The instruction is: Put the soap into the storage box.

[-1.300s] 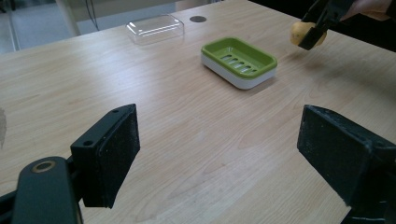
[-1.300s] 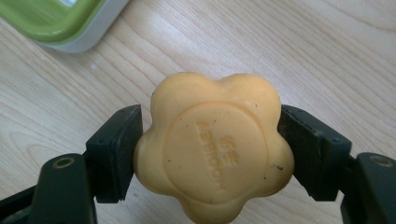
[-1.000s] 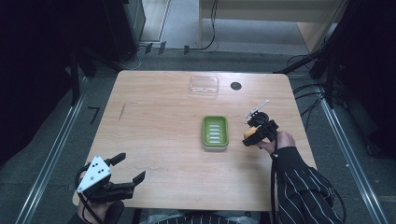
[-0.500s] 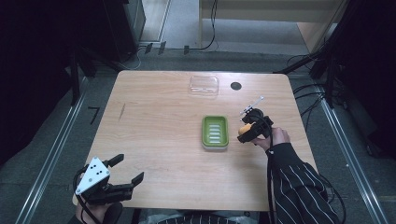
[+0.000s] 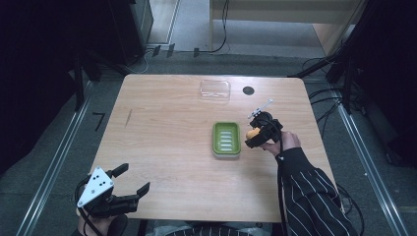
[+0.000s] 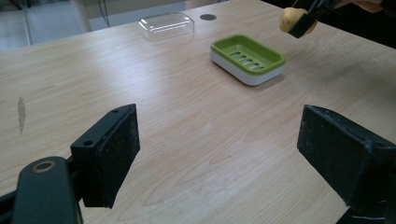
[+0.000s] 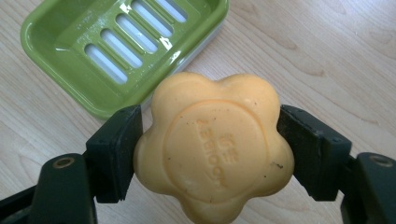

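- Right claw (image 7: 208,154) is clamped on the orange soap (image 7: 212,144), one pad on each side, held above the bench (image 5: 167,147).
- Just ahead and below it sits the green soap dish (image 7: 84,51), empty.
- Soap looks firm but slick and easily dented; gripping across the lobes seems safest.
- Left claw (image 6: 224,154) gapes empty.
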